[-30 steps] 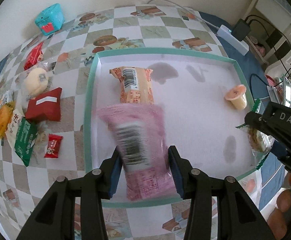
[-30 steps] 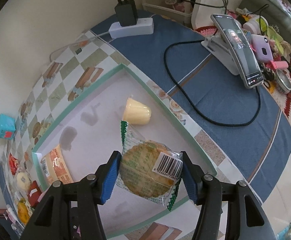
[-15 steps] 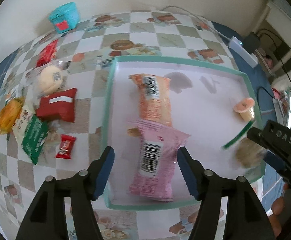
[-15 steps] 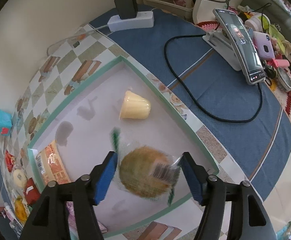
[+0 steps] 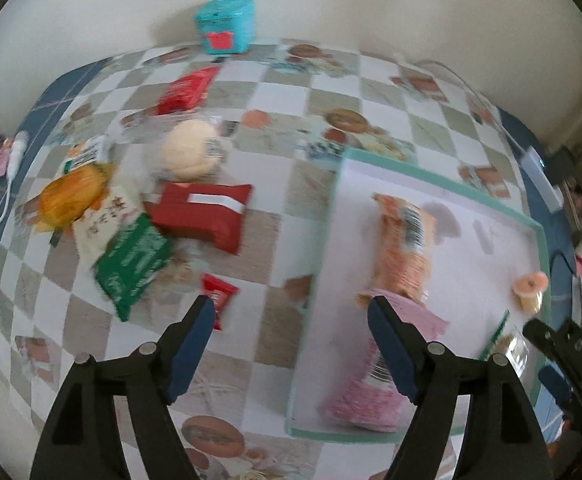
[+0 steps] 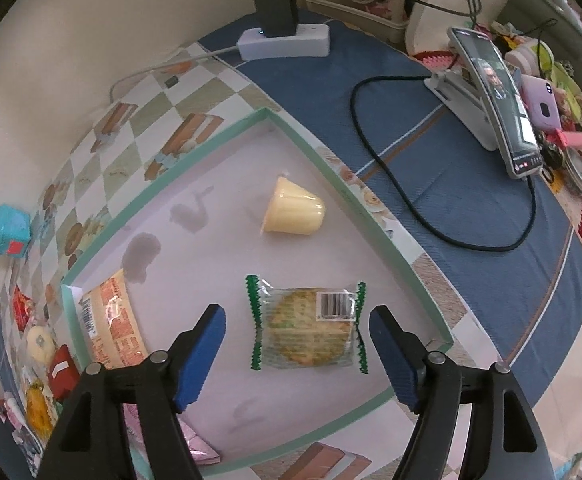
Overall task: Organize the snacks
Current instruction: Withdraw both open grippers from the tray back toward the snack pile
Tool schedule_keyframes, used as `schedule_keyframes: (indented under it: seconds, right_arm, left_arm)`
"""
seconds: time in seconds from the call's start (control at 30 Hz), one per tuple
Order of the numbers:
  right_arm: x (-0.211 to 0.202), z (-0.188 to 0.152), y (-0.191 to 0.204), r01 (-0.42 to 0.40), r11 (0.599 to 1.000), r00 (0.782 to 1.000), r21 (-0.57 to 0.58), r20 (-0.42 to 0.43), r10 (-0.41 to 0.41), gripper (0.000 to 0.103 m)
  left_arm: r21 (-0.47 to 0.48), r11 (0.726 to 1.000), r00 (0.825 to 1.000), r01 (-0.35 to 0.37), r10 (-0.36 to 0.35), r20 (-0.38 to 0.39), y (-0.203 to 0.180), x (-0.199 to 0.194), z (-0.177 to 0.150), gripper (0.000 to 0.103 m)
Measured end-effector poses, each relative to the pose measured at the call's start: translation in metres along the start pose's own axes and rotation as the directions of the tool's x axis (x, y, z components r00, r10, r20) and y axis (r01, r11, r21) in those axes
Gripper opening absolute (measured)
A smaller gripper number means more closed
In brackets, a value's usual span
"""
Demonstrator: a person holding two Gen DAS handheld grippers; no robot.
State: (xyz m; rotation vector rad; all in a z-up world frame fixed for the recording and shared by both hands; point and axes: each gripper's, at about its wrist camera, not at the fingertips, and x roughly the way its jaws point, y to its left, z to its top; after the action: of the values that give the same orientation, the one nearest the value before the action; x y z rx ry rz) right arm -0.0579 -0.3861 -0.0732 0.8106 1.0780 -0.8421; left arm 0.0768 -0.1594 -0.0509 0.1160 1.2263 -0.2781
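The left gripper (image 5: 291,314) has its jaws spread wide, having just been opening, and nothing sits between them; it hangs over the checkered tablecloth (image 5: 283,96) just outside the tray's near-left edge. Its right finger overlaps the pink packet (image 5: 365,396), which lies flat in the white tray (image 5: 323,264) with a teal rim, end to end with an orange packet (image 5: 405,248) beyond it. Left of this gripper a loose cluster of snacks waits on the cloth: a small red sachet (image 5: 219,294) close to the left finger, a green packet (image 5: 133,266), a red pouch (image 5: 203,216), a pale round bun (image 5: 189,150) in clear wrap, an orange-yellow pastry (image 5: 71,194) and a red packet (image 5: 185,90) farther back. A teal box (image 5: 225,26) stands against the wall. The right gripper (image 6: 297,330) is likewise wide open, its jaws having just been opening, and the wrapped round biscuit (image 6: 309,328) lies flat on the tray floor between the blue pads, touching neither. Beyond it in the same tray a yellow jelly cup (image 6: 295,212) lies on its side. Past the tray's rim, on the blue cloth (image 6: 451,200), are a power strip (image 6: 285,42) with a black plug, a black cable (image 6: 371,136) and a phone on a stand (image 6: 495,100).
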Motion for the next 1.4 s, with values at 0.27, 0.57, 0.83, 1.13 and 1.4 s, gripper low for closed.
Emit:
schedule_keyframes:
  seconds: [0.27, 0.57, 0.83, 1.13, 1.4]
  right_arm:
    - [-0.006, -0.005, 0.011, -0.041, 0.998, 0.998, -0.046, 0.043, 0.043, 0.103]
    - [-0.008, -0.008, 0.021, -0.057, 0.995, 0.997, -0.086, 0.046, 0.061, 0.103]
    - [-0.018, -0.012, 0.031, -0.058, 0.991, 0.994, -0.122, 0.089, 0.069, 0.103]
    - [-0.030, -0.017, 0.052, -0.059, 0.983, 0.986, -0.171, 0.142, 0.084, 0.103]
    - [-0.035, -0.019, 0.073, -0.030, 0.977, 0.982, -0.213, 0.177, 0.069, 0.103]
  left_arm:
    - [-0.096, 0.995, 0.999, -0.038, 0.040, 0.010, 0.030, 0.002, 0.009, 0.091]
    - [-0.178, 0.983, 0.999, -0.042, 0.040, -0.016, 0.047, 0.007, 0.012, 0.094]
    - [-0.217, 0.976, 1.000, -0.029, 0.028, -0.009, 0.060, 0.005, 0.019, 0.095]
    - [-0.292, 0.956, 0.999, -0.034, 0.041, 0.018, 0.087, -0.002, 0.040, 0.095]
    - [-0.303, 0.953, 0.999, -0.017, 0.026, 0.026, 0.106, -0.003, 0.058, 0.095]
